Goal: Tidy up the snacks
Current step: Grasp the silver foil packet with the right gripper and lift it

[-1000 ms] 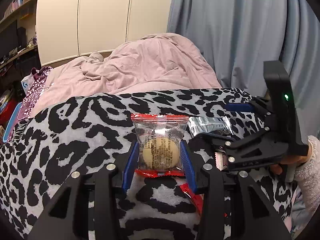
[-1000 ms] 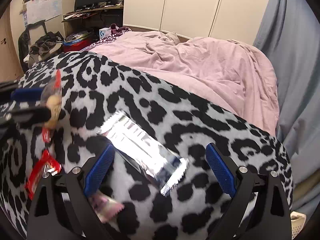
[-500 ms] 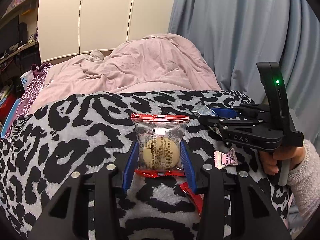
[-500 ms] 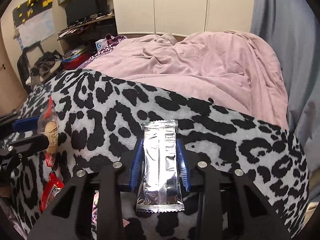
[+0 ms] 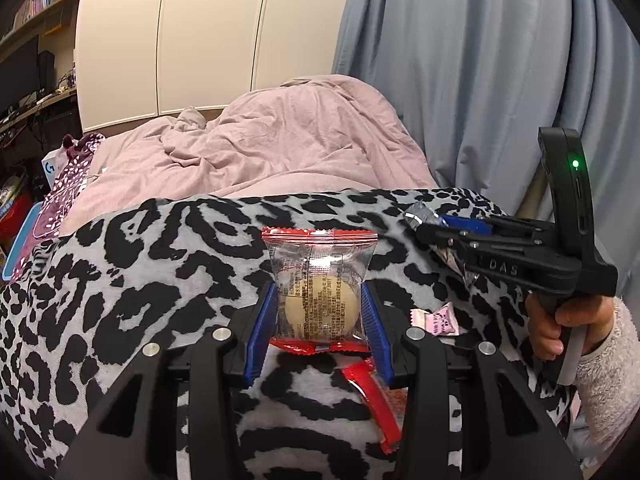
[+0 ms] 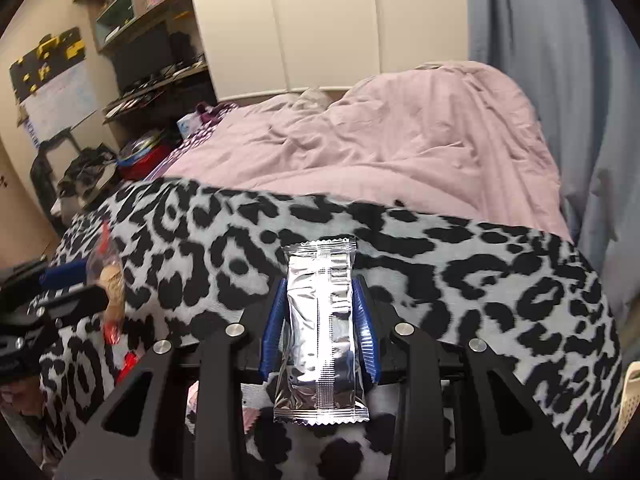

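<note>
My left gripper [image 5: 319,312] is shut on a clear snack packet with red ends [image 5: 319,288] that holds a round pale cake, above the leopard-print blanket [image 5: 140,280]. My right gripper [image 6: 319,320] is shut on a silver foil packet [image 6: 320,328] and holds it upright above the blanket. The right gripper also shows in the left wrist view [image 5: 448,232] at the right, held by a hand. A small pink candy packet [image 5: 436,322] and a red wrapper [image 5: 372,400] lie on the blanket below the left gripper.
A pink duvet [image 5: 280,140] is heaped behind the blanket. A blue curtain [image 5: 480,80] hangs at the right. White wardrobe doors [image 5: 200,32] stand at the back. Shelves and clutter [image 6: 140,80] are at the left.
My right gripper closed on the silver packet, which lay flat on the blanket, and lifted it upright. My left gripper kept its hold on the clear packet and barely moved.
</note>
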`<state>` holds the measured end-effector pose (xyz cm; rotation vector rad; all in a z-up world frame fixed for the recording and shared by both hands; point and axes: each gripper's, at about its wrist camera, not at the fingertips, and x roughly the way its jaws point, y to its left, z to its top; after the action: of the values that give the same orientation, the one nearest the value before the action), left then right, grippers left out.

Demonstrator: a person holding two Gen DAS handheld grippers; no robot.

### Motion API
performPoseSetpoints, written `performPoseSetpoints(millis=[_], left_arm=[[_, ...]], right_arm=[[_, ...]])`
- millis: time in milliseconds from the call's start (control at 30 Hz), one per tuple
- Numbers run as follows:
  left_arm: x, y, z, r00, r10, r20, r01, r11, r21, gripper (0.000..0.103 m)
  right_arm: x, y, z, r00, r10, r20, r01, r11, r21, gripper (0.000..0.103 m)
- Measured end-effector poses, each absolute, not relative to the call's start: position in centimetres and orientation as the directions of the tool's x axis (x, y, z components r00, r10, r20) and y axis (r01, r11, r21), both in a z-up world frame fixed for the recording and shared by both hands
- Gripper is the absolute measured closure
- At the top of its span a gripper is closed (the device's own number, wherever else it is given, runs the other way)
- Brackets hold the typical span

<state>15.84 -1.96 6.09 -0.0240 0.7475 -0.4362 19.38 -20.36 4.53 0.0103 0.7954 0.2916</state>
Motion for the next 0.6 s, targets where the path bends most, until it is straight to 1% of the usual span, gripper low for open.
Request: performPoseSetpoints(millis=[267,600], left_arm=[[15.5,-2.7,6.6,0.652,-0.392,-0.649,0.383,0.909,-0.164,0.06],[14.4,-4.2,7.9,0.658,-0.405,-0.635,0.409,0.9,-0.151,0.06]], right_arm=[[18.9,-22.8,5.7,0.694,0.247,-0.676,-0.188,0.969,0.16,0.068],[14.8,-27.4,6.8,0.738,0.226,-0.636,-0.118,0.971,0.208,0.068]])
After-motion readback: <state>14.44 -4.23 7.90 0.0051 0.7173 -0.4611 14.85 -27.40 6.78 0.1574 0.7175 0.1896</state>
